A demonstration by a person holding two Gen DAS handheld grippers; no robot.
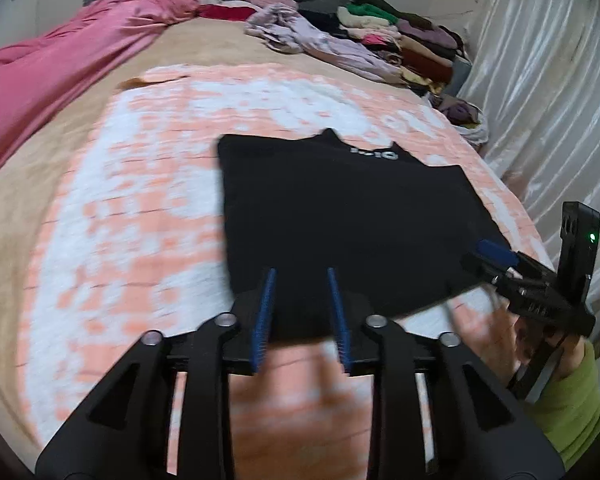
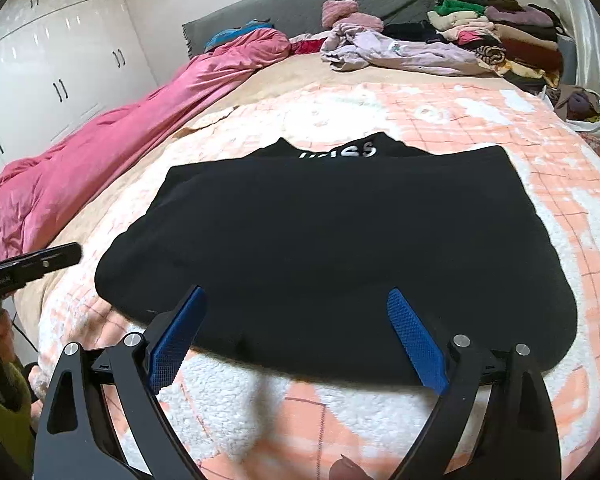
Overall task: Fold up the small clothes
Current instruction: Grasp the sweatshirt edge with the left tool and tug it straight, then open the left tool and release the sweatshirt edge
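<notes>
A black garment (image 2: 332, 248), folded into a rough rectangle with white lettering showing at its far edge, lies flat on the peach-and-white blanket (image 2: 480, 120) that covers the bed. Every other place here is told from that garment.

The left claw (image 1: 302, 276) hangs over the garment's near edge, its blue pads (image 1: 265, 320) a narrow gap apart, with nothing pinched between them; the cloth lies below and is not gripped. In the right wrist view this same claw shows only as a black finger off the garment's left side, apart from it.

The right claw (image 2: 296, 300) stands over the near edge too, its blue pads (image 2: 416, 340) spread wide and empty, the garment's hem lying between and below them without being pressed. In the left wrist view it sits at the garment's near right corner, carried by a hand with a green sleeve (image 1: 572, 412).

Beyond the garment's left side a pink duvet (image 2: 140, 132) runs along the bed. Past its far edge lies a crumpled lilac garment (image 2: 400, 52), and to the far right a stack of folded clothes (image 2: 500, 40) sits against a pale curtain (image 1: 540, 100). A grey headboard cover (image 2: 320, 0) spans the back, and white wardrobe doors (image 2: 60, 60) stand far left.
</notes>
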